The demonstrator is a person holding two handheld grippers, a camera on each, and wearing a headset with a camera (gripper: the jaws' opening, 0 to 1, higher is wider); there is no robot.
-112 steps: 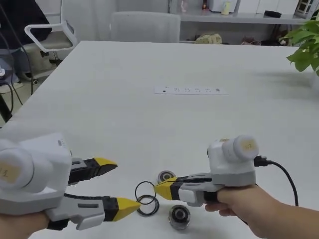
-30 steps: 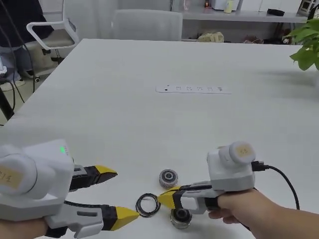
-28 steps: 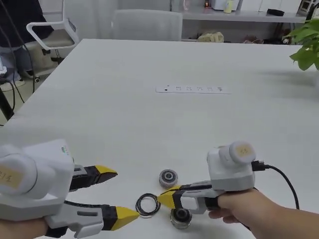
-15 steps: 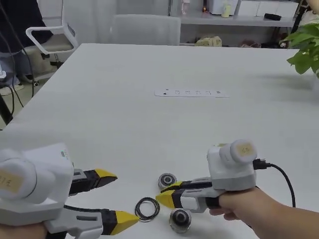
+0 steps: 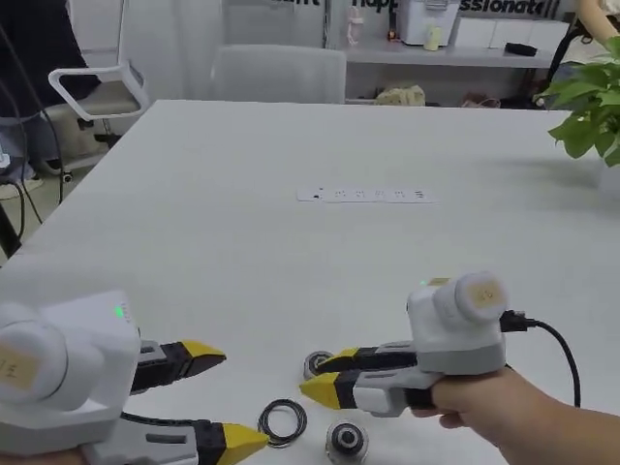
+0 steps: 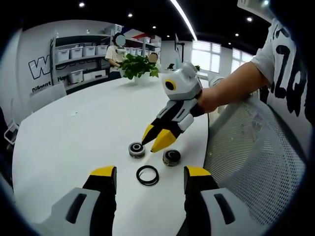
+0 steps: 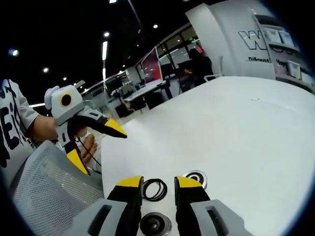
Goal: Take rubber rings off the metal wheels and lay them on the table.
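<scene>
Left gripper (image 5: 225, 397) at near left, fingers wide apart, holding nothing. Right gripper (image 5: 325, 375) at near right, held in the right hand (image 5: 489, 407). Its fingers are narrow with a small gap – nothing between them. Black rubber rings (image 5: 282, 421) lie flat and overlapping on the white worktop (image 5: 291, 242), between the two grippers' tips and touching neither. Near wheel (image 5: 347, 438) sits just right of the rings. Far wheel (image 5: 314, 365) is a little farther back, partly behind the right gripper's fingers. In the left gripper view the rings lie just ahead of the gap between its fingers. Rubber on either wheel – cannot tell. Power strip (image 5: 366, 195) mid-worktop, plant (image 5: 584, 102) far right.
</scene>
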